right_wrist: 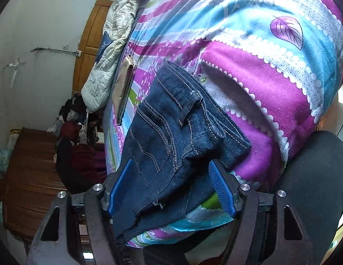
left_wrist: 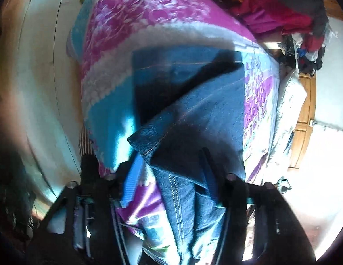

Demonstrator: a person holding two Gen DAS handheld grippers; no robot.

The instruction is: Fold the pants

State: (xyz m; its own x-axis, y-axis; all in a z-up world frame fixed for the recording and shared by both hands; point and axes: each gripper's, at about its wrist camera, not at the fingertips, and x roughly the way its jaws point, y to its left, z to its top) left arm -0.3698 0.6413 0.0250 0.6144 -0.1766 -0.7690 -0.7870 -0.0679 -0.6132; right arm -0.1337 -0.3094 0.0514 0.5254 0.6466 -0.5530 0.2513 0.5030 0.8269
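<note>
Left tool (left_wrist: 171, 174): its blue ribbed fingers (left_wrist: 132, 176) stand wide apart. Folded denim of the dark blue jeans (left_wrist: 189, 101) lies between them; a firm grip cannot be told from the blurred left wrist view. A hemmed corner of the denim points toward the left finger, and a stitched seam runs down between the two fingers.

Right tool (right_wrist: 171, 183): its blue ribbed fingers (right_wrist: 222, 187) also stand wide. The waistband end of the jeans (right_wrist: 171, 132), with belt loop and stitched back pocket, sits between them and reaches past the fingertips. The right finger sits just beside the folded denim edge; contact at the left finger cannot be told.

Task item: the jeans lie folded on the bed, on a fleece blanket banded in magenta, turquoise and white (right_wrist: 271, 70), (left_wrist: 118, 50).

Surroundings: a grey-white quilted comforter (right_wrist: 109, 61) lies bunched along the far bed edge, against a wooden headboard panel (right_wrist: 91, 35). A flat brown folded item (right_wrist: 125, 86) rests on the blanket beyond the jeans. A heap of dark and red clothing (right_wrist: 76, 137) is piled beside the bed.
</note>
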